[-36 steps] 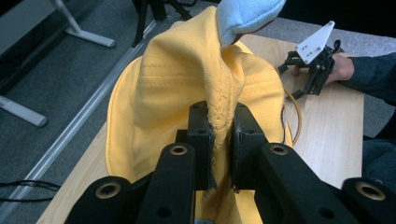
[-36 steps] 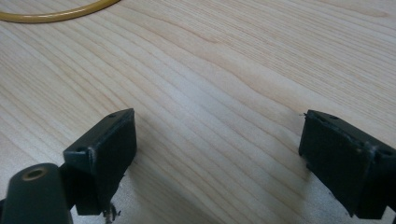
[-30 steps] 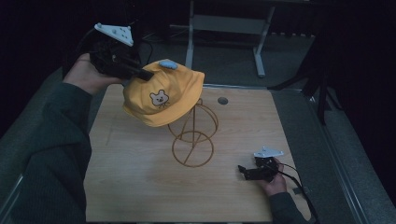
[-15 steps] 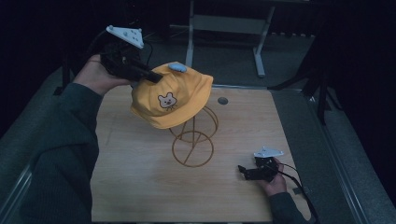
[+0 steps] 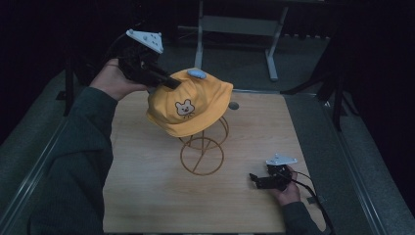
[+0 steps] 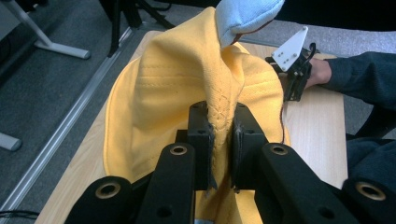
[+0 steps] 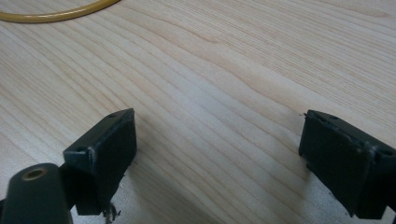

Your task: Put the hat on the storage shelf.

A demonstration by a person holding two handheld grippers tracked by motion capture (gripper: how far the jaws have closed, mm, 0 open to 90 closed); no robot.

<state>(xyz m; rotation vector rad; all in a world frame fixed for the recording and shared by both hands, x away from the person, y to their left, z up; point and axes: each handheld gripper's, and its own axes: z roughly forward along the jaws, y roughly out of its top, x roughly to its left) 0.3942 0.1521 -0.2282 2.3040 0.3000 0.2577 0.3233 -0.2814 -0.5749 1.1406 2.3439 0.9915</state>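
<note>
- Since the earlier frame the yellow bear hat [image 5: 188, 107] has been carried rightward, now draped over the top of the gold wire stand [image 5: 201, 152].
- The left claw [image 6: 219, 135] is pinching a fold of the hat's fabric.
- The right claw [image 5: 255, 180] rests spread on the wooden surface [image 5: 147, 186], well apart from the stand.

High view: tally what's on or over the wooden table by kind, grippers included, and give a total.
Yellow hat: 1
Wire stand: 1
Grippers: 2, the left gripper and the right gripper
Total: 4
</note>
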